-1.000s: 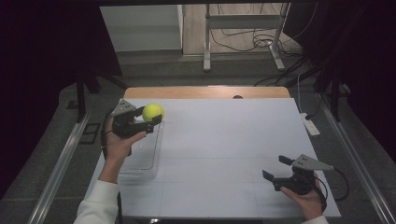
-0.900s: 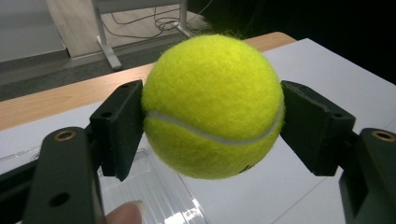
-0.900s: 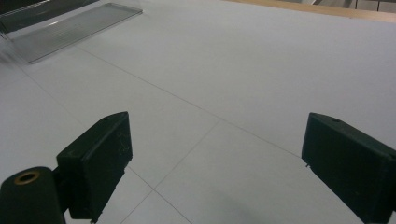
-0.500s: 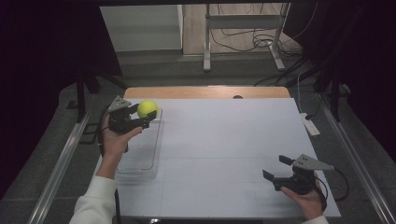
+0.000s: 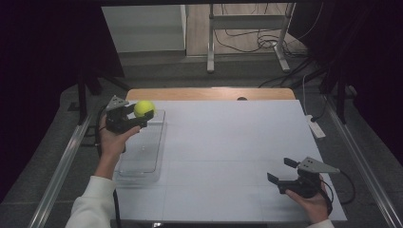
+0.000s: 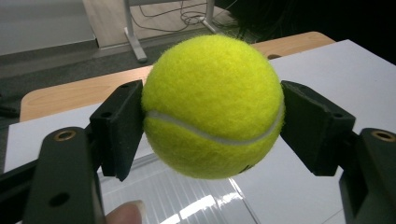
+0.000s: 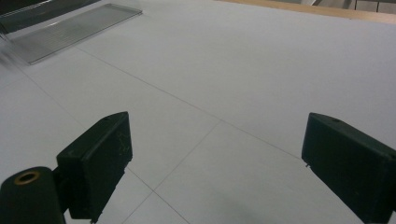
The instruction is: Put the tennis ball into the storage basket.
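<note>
Ball: yellow tennis ball (image 6: 212, 107) clamped between pads of left tool (image 5: 127, 117), held above clear tray's (image 5: 142, 156) far end by counter's (image 5: 228, 142) left edge | right tool (image 5: 290, 175): jaws spread, nothing between, near-right corner

Fuzzy yellow tennis ball (image 6: 212, 105), clamped aloft

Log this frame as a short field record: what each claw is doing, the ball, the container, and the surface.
left claw: shut on the tennis ball, held up in the air
tennis ball: yellow, clamped between both pads, over the far end of the clear tray
clear tray: lying on the table's left side, nothing visible inside
right claw: open, nothing between the pads, low over the near right of the table
table: white top
</note>
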Tool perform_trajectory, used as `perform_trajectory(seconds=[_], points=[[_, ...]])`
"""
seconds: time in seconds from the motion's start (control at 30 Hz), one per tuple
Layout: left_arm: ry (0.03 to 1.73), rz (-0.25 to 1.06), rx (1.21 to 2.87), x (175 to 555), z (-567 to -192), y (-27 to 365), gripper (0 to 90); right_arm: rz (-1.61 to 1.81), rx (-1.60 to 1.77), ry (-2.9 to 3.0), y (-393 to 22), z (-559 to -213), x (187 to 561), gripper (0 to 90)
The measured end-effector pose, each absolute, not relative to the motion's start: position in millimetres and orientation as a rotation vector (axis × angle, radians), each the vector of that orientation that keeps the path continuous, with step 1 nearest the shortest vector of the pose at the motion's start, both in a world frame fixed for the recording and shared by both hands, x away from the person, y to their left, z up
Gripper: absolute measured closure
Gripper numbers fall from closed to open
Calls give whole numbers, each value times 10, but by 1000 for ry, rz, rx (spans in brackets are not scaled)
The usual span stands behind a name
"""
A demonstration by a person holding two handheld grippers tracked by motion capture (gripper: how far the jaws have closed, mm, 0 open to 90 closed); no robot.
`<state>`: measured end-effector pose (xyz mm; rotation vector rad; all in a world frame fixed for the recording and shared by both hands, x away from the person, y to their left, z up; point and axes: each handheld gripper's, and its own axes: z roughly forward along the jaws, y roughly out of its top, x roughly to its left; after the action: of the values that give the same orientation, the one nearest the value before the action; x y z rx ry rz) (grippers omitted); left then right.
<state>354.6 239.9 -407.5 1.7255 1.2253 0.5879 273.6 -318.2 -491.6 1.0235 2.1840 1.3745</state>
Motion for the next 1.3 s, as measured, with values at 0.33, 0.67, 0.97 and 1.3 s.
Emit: perform_trajectory(seconds=[0.33, 0.67, 0.97, 1.3], points=[[1268, 607, 1728, 3589, -4085, 2506, 269, 1377, 1025, 2182, -3179, -4916, 2736, 87], [1306, 622, 1743, 3645, -4121, 2567, 269, 1369, 1029, 2185, -3169, -4923, 2742, 87], [1347, 627, 1752, 3713, -4162, 2634, 269, 1368, 1029, 2186, -3175, -4926, 2744, 88], [1380, 637, 1756, 3766, -4179, 2695, 269, 1368, 1029, 2186, -3174, -4925, 2745, 88]])
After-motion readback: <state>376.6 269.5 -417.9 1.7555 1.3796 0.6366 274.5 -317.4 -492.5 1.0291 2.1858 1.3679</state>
